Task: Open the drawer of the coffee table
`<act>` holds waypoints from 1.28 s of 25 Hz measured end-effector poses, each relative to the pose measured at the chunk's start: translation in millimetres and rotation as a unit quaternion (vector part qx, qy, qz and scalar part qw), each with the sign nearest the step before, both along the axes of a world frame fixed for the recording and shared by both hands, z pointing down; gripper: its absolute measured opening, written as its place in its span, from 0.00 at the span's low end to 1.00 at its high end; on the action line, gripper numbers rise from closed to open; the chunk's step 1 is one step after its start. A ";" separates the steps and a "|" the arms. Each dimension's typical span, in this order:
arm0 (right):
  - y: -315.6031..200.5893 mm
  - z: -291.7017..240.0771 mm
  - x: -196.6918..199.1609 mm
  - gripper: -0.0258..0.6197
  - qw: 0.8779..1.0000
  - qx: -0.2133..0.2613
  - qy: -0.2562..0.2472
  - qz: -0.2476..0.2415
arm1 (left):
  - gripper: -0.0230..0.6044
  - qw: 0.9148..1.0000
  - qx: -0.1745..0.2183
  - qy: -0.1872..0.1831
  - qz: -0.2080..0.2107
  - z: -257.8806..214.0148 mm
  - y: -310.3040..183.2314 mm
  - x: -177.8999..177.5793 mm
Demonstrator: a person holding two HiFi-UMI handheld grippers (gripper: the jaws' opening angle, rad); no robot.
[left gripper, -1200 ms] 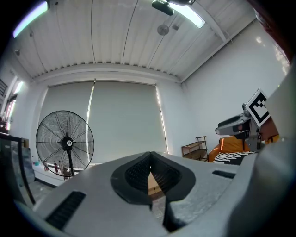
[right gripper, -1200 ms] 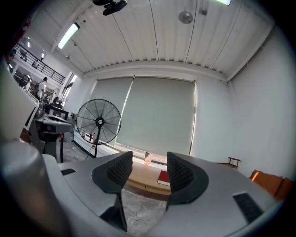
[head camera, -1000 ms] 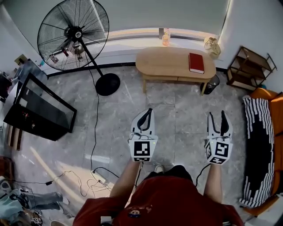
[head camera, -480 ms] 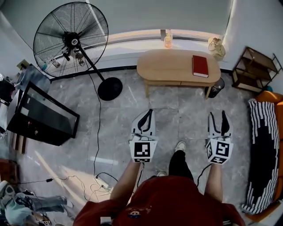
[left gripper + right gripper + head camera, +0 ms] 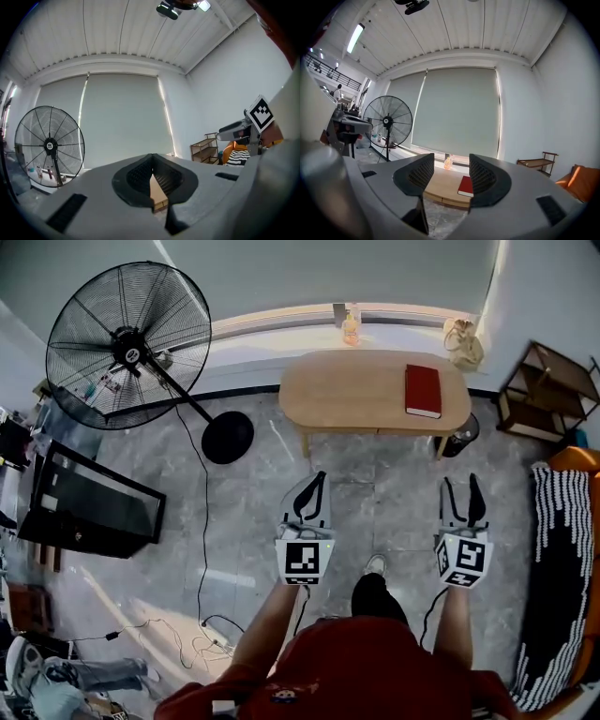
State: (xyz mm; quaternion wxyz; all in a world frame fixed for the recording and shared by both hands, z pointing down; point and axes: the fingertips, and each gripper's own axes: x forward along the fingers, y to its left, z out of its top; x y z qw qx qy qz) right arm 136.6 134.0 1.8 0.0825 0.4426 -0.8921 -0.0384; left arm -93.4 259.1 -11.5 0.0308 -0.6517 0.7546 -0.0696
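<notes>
Head view: coffee table (image 5: 361, 395) ahead, both grippers well short of it.
The table is oval with a pale wood top, standing across the floor tiles from the grippers. Right gripper (image 5: 460, 481): jaws wide apart, holding nothing, the table framed between them. Left gripper (image 5: 319, 478): jaw tips together, empty. A red book (image 5: 422, 390) lies near the table's right end.

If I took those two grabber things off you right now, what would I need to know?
Left gripper: shut, empty.
Right gripper: open, empty.
Both are over the floor, short of the coffee table and pointing toward it. A red book lies on the tabletop.
Done: nothing yet; no drawer stands pulled out.
Left: go up to the table's front, find the drawer, grip it and pull it open.
</notes>
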 end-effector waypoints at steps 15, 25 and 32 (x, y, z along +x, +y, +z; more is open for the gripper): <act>-148.1 7.3 24.7 0.38 1.000 -0.009 -0.016 0.010 | 0.05 1.000 0.010 0.001 0.028 -5.3 -160.2 34.3; -182.0 10.1 28.5 0.38 0.999 -0.005 -0.017 0.043 | 0.05 0.998 0.020 -0.014 0.065 -8.0 -214.1 33.5; -196.7 10.7 -10.0 0.38 0.996 0.003 0.000 0.088 | 0.05 0.992 0.029 -0.001 0.127 1.5 -256.9 -5.4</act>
